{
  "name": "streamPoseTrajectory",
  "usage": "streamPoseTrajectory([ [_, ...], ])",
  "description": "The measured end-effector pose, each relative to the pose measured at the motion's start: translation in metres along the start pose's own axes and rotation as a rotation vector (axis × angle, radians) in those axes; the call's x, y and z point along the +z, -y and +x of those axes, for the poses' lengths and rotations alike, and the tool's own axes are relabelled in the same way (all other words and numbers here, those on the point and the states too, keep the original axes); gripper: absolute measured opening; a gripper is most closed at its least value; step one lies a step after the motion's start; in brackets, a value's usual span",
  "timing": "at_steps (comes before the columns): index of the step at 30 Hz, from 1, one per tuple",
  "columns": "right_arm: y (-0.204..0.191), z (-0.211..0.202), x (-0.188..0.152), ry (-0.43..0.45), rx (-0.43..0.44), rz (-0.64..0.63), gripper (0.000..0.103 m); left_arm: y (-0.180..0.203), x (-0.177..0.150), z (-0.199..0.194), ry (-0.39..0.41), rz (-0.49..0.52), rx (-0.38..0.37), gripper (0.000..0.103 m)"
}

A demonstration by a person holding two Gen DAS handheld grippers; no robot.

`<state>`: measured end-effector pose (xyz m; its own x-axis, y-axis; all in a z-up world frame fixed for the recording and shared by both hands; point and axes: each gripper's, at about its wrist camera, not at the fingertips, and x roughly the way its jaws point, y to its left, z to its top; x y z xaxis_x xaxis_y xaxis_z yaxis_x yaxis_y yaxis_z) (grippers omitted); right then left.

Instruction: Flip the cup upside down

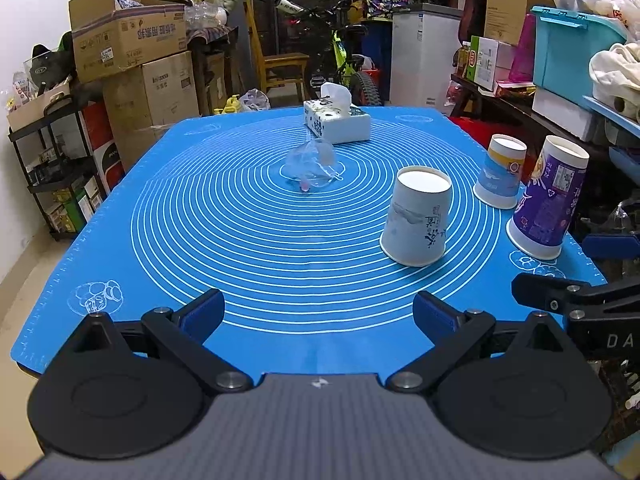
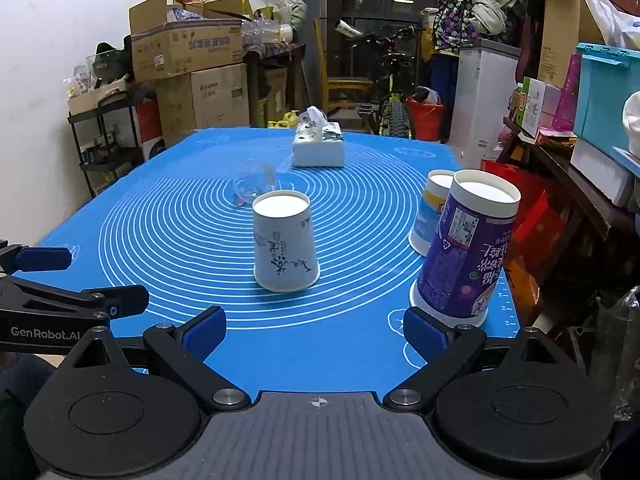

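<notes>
Left wrist view: the left gripper [image 1: 318, 314] hangs over the near edge of the blue mat [image 1: 200, 220] with its jaws spread wide and nothing between them. Ahead and a little to its right stands the white cup [image 1: 416, 218], mouth down on the mat, its flat base facing up. Further right, near the mat's edge, stand two more paper cups, also mouth down: a blue and yellow cup [image 1: 500, 172] and, nearer, a purple cup [image 1: 550, 198]. Straight ahead, well beyond the fingers, a clear plastic cup [image 1: 314, 164] lies on its side at the middle of the rings, and behind it sits a tissue box [image 1: 336, 118]. Part of the right gripper [image 1: 576, 308] shows at the right edge.

Right wrist view: the right gripper [image 2: 316, 334] is also wide open and empty. The white cup [image 2: 285, 242] stands straight ahead of it, apart from both fingers. The purple cup [image 2: 466, 248] stands just beyond the right finger, close to it, and partly hides the blue and yellow cup [image 2: 430, 208] behind. The clear plastic cup [image 2: 254, 186] lies beyond the white one, left of the tissue box [image 2: 319, 146]. Part of the left gripper [image 2: 72, 300] reaches in from the left edge.
</notes>
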<state>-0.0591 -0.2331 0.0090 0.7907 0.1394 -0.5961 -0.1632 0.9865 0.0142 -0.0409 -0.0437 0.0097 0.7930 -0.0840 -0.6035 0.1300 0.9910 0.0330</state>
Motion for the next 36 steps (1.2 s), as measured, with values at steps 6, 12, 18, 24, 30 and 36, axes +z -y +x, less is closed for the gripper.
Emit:
streamPoseTrajectory([
  [6, 0.0003, -0.0002, -0.0003, 0.0, -0.001, 0.0, 0.095, 0.0003, 0.0006, 0.0, -0.005, 0.006, -0.003, 0.099],
  [12, 0.0003, -0.0002, -0.0003, -0.001, 0.001, -0.001, 0.095, 0.0017, -0.0003, -0.0001, -0.009, 0.011, -0.007, 0.099],
  [18, 0.0014, 0.0002, -0.0008, -0.005, -0.001, -0.001, 0.095, 0.002, -0.0009, 0.0, -0.009, 0.012, -0.007, 0.099],
  [24, 0.0039, 0.0006, -0.0007, -0.014, -0.008, -0.001, 0.095, 0.0022, -0.0009, -0.0001, -0.009, 0.013, -0.007, 0.1],
  [30, 0.0034, 0.0012, 0.0, -0.017, -0.01, -0.003, 0.095, 0.0026, -0.0018, 0.0003, -0.01, 0.012, -0.008, 0.1],
  [36, 0.0048, 0.002, -0.0002, -0.022, -0.012, -0.002, 0.095, 0.0028, -0.0015, 0.0003, -0.009, 0.013, -0.008, 0.1],
])
